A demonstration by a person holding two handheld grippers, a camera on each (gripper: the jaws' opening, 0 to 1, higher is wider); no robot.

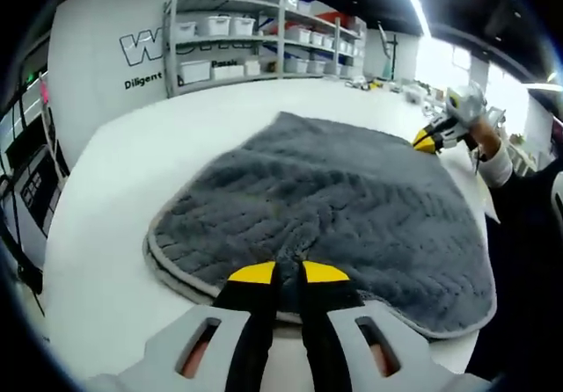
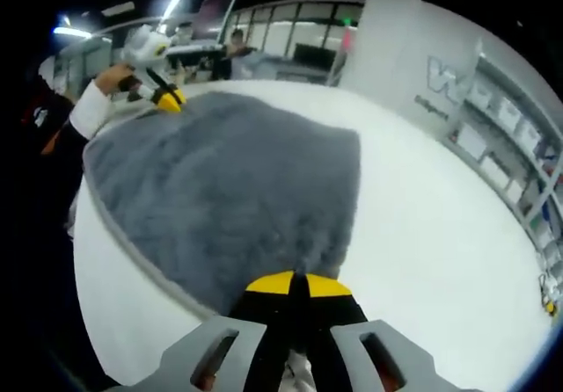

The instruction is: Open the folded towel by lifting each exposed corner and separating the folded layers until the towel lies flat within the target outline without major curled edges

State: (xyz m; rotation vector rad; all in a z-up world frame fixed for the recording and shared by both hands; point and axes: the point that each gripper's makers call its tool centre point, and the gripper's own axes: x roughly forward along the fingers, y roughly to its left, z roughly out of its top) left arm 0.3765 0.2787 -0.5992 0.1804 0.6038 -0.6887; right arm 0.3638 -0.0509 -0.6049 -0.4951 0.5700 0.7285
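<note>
A grey towel point(image 1: 325, 207) lies spread across the white table point(image 1: 114, 190), its near edge still doubled into two layers. The left gripper point(image 1: 289, 273) sits at that near edge with its yellow-tipped jaws pressed together on the towel's pile. At the towel's opposite end, the right gripper point(image 2: 293, 283) is likewise closed on the fabric; how much cloth either one pinches is hidden beneath the jaws. Shelving point(image 1: 255, 36) stands beyond the towel, its bins blurred.

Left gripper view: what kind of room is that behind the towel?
Probably a lab or workshop, not a home: metal shelving stacked with storage bins, a lettered wall sign, and a big white table under the grey towel.
</note>
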